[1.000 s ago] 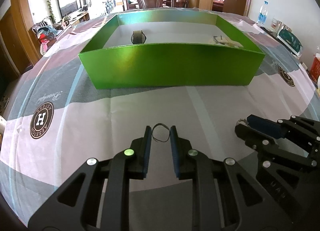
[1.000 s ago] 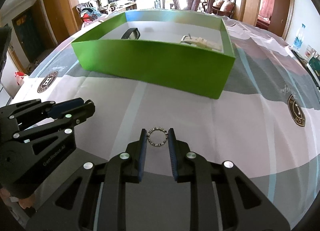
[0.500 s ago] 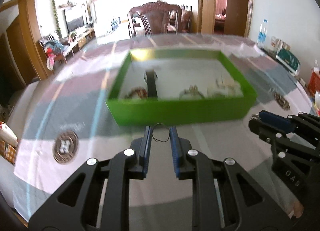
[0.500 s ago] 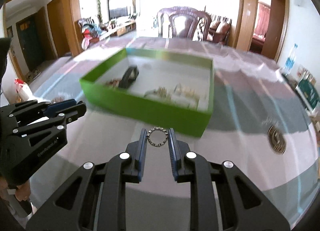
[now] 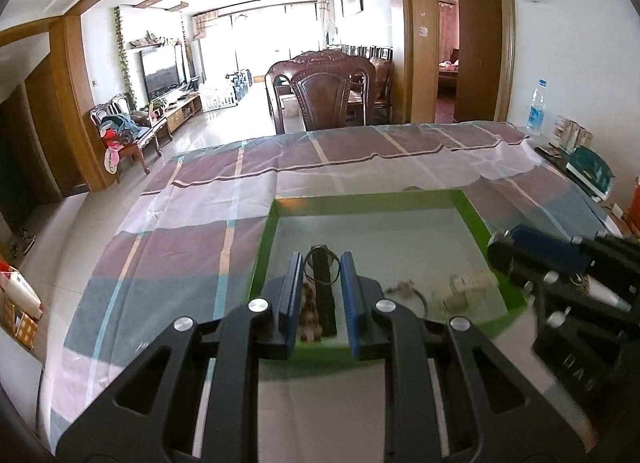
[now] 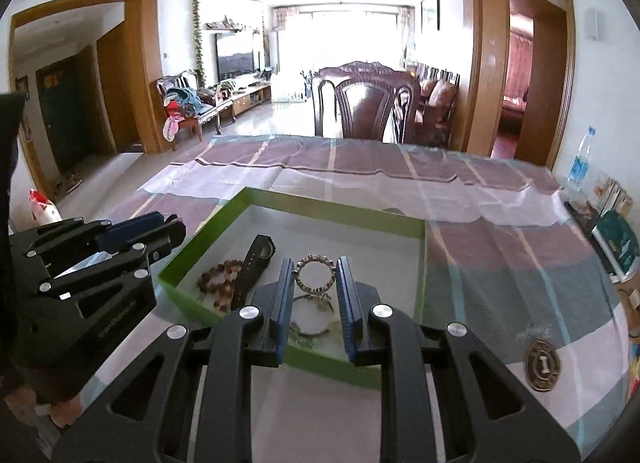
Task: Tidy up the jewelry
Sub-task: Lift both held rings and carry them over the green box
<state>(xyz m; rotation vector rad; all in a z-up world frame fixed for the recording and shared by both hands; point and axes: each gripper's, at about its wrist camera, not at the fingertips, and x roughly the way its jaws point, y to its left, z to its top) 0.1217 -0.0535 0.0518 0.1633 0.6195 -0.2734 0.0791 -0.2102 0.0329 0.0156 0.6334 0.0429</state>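
Left hand-held gripper [image 5: 321,269] pinches a thin wire ring [image 5: 322,267]; right hand-held gripper [image 6: 312,275] pinches a beaded ring [image 6: 314,275]. Either may slip and miss the green box [image 6: 420,263].

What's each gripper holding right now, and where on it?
The left gripper pinches a thin wire ring across its sides. The right gripper clamps a beaded metal ring by its outer edges, both above the green box.

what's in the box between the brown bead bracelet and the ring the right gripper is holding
In the right wrist view, a black watch lies in the green box, between the brown bead bracelet and the studded ring pinched in the right gripper.
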